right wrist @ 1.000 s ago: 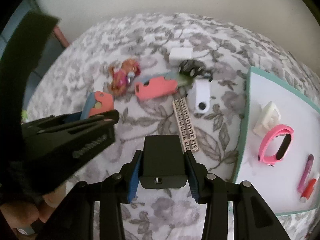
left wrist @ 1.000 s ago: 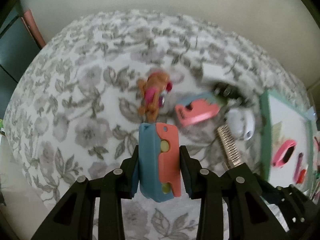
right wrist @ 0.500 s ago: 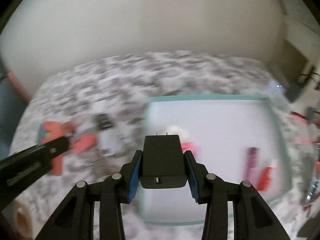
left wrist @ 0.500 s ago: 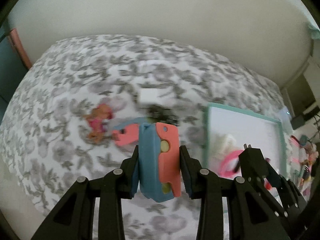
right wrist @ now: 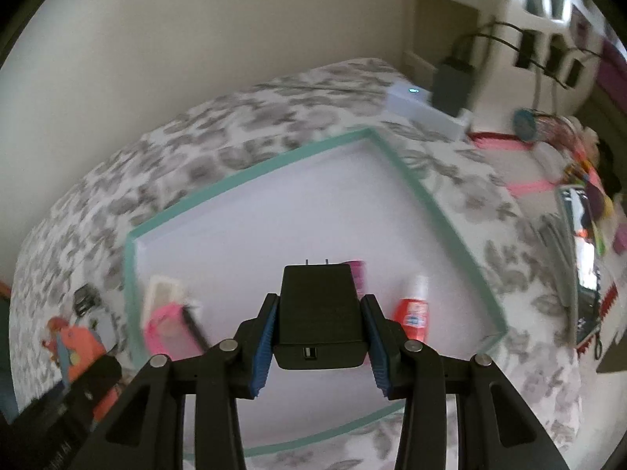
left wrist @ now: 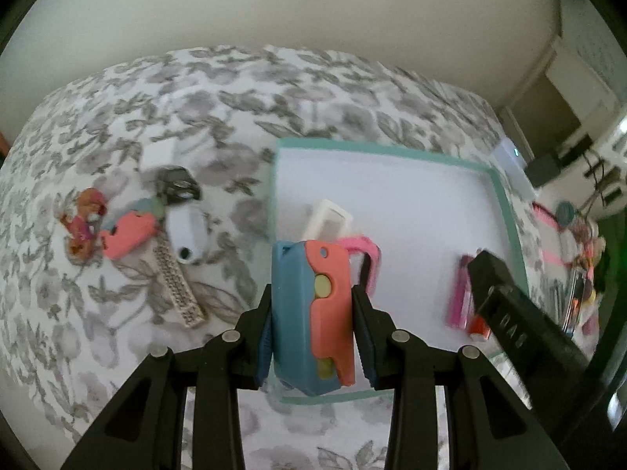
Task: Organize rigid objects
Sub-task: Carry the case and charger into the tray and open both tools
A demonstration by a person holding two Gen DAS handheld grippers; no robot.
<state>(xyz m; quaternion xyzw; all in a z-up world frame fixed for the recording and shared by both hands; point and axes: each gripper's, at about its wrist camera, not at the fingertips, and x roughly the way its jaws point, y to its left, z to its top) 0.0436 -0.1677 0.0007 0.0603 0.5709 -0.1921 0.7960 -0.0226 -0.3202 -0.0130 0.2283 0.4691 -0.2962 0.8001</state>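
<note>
My left gripper (left wrist: 312, 315) is shut on a blue and coral plastic toy (left wrist: 311, 313) and holds it above the near left corner of a white tray with a teal rim (left wrist: 501, 196). My right gripper (right wrist: 319, 327) is shut on a black USB charger (right wrist: 319, 313) with its prongs pointing forward, above the same tray (right wrist: 274, 164). In the tray lie a pink band (left wrist: 366, 252), a white frame piece (left wrist: 327, 219), a pink marker (left wrist: 460, 293) and a small red tube (right wrist: 411, 313).
On the floral cloth left of the tray lie a small orange doll (left wrist: 80, 227), a coral case (left wrist: 125, 235), a white device (left wrist: 188, 231), a black toy car (left wrist: 176, 186), a white block (left wrist: 158, 154) and a patterned strap (left wrist: 176, 286). Clutter and a white box (right wrist: 423, 111) sit to the right.
Both grippers have swung right, from over the loose objects on the cloth to over the tray. Each still holds its object.
</note>
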